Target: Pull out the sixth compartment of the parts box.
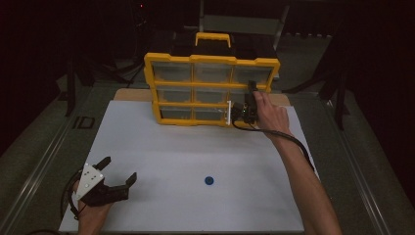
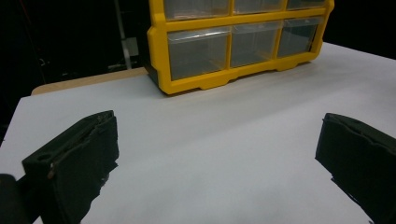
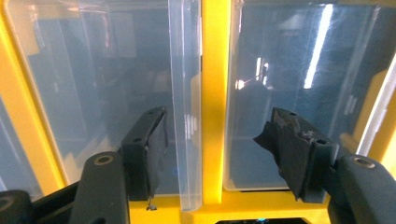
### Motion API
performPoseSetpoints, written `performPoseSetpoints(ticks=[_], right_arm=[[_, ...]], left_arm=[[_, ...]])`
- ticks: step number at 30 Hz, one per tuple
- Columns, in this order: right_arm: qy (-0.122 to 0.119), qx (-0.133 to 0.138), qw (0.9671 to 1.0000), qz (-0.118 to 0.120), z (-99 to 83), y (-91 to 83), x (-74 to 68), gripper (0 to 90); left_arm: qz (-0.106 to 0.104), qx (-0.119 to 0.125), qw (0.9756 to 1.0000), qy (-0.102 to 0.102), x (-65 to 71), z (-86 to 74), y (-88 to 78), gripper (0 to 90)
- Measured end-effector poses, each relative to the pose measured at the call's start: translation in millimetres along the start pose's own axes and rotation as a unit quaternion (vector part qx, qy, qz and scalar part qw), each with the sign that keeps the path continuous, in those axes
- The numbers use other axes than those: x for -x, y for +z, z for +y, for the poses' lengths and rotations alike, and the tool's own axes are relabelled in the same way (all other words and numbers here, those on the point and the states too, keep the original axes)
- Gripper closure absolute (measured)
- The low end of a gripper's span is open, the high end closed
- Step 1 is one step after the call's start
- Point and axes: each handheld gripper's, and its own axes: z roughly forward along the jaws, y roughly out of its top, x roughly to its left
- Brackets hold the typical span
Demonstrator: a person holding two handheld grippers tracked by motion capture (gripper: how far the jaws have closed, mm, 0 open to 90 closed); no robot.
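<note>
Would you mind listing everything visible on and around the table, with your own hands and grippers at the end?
organiser cabinet: one, yellow frame with clear drawers and a yellow handle, far middle of the table.
disc: one, small, blue, near middle of the table.
table top: one, white.
left gripper: one, black, near left corner, jaws apart.
right gripper: one, black, at the cabinet's lower right drawers, jaws apart astride a yellow divider.
hands: two, right hand and left hand.

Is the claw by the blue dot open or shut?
Open. The left claw has its two black jaws spread far apart, with bare white table showing between them.
</note>
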Motion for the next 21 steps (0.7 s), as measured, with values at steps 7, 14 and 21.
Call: performPoseSetpoints(ticks=[7, 14, 21], right_arm=[[-0.008, 0.004, 0.9998, -0.019, -0.5, -0.3, -2.0, 39.9], [-0.014, 0.006, 0.9994, -0.031, -1.8, -0.7, -3.4, 42.1], [-0.016, 0.01, 0.9995, -0.025, -3.3, -2.6, -2.7, 44.3]], left_arm=[[-0.001, 0.0, 1.0, 0.001, 0.6, 0.2, -0.2, 0.0], [0.0, 0.001, 1.0, 0.0, 0.4, 0.2, -0.4, 0.0], [0.001, 0.001, 1.0, -0.001, 0.3, 0.2, -0.5, 0.0]])
